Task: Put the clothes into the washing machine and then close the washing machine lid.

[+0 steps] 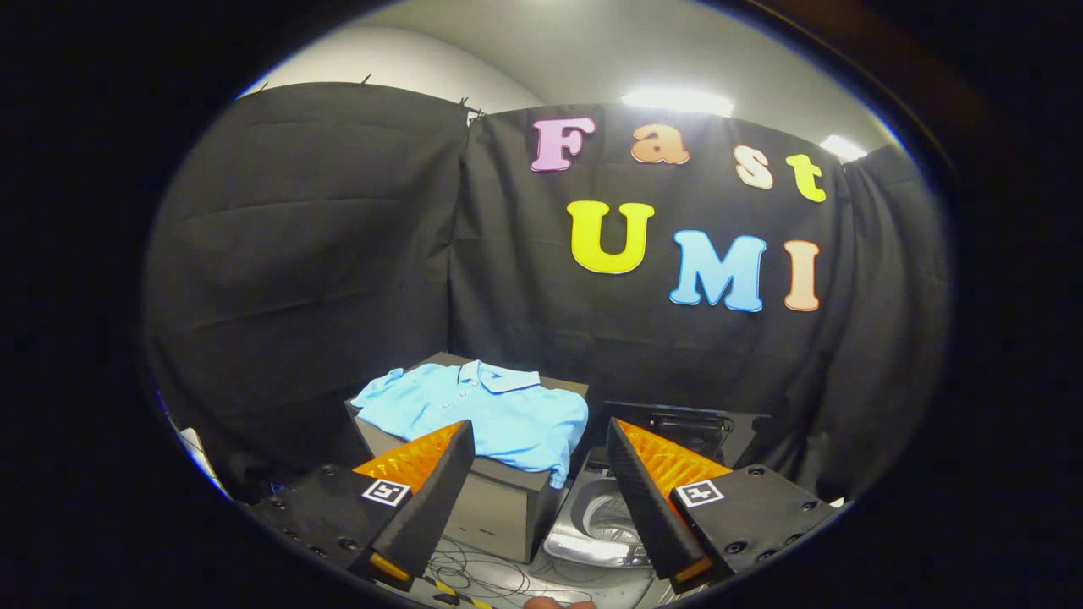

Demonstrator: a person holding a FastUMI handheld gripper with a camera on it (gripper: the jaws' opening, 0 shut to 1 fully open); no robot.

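Observation:
A light blue polo shirt point(486, 410) lies spread on top of a dark box point(499, 503), just ahead of the left finger. To the right of the box stands a small top-loading washing machine point(596, 520) with its lid point(677, 423) raised at the back, and part of the drum shows inside. My gripper point(537, 440) is open, fingers wide apart, nothing between them. The left finger sits in front of the box, while the right finger covers part of the washer's opening.
Black cloth walls close the booth behind and to both sides. Thin cables point(482, 575) lie on the floor in front of the box. A fingertip point(558, 603) shows below the fingers.

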